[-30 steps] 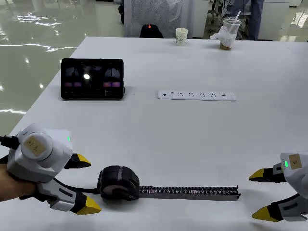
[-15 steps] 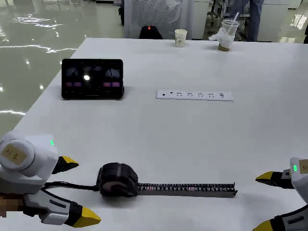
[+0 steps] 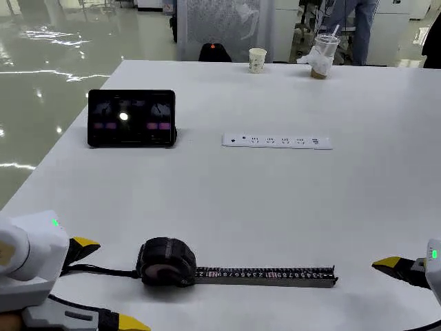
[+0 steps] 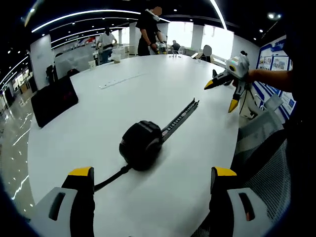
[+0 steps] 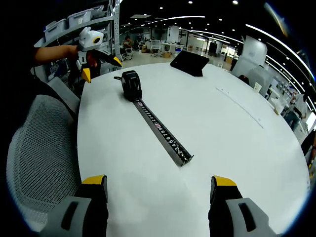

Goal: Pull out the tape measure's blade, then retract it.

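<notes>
Head view: round black tape measure (image 3: 167, 262) lies on the white tabletop (image 3: 275, 200) at 6 o'clock; dark numbered blade (image 3: 265, 275) drawn out flat toward 3 o'clock, black strap (image 3: 103, 270) toward 9. My left gripper (image 4: 148, 172) and right gripper (image 5: 160, 180) gape wide, holding nothing.

Left tool (image 4: 153, 172) & right tool (image 5: 158, 180): white/grey bodies, blk jaws w/ yellow tips, green LEDs (image 3: 54, 222).
</notes>
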Available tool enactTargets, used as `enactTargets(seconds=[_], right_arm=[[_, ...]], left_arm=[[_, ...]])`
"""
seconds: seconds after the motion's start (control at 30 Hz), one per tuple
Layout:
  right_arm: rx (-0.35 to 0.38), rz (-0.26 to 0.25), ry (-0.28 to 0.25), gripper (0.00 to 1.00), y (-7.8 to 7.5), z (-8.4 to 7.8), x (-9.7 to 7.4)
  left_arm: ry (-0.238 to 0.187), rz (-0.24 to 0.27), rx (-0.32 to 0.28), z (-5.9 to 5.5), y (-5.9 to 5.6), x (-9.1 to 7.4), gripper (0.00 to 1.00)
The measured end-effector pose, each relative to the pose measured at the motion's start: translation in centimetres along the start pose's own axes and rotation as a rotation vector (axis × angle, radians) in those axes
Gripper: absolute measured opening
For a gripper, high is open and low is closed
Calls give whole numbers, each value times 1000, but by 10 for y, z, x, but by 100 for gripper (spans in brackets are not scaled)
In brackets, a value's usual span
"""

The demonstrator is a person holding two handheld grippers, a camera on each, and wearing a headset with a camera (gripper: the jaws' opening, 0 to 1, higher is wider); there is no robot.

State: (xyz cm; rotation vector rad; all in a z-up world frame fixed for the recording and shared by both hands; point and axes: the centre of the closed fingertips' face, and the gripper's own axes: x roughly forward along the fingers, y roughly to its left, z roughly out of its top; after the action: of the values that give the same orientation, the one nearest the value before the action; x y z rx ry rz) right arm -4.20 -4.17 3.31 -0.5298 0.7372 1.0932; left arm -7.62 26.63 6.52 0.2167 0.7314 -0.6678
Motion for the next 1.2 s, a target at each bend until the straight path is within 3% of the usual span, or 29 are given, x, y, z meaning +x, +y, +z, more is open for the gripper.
enactTargets(seconds=[0.5,0.8,1.2], right_arm=[[126,-48,-76,99,20,8,-9],[166,-67,-103,99,30,14,-11],[223,-112,-147,99,41,26,-13]], left_arm=[[-56,54,-70,-4,-19,-10,99],[-72,70,-99,-6,-31,-16,99],[-105,119,-125,-1,-35,-19,99]])
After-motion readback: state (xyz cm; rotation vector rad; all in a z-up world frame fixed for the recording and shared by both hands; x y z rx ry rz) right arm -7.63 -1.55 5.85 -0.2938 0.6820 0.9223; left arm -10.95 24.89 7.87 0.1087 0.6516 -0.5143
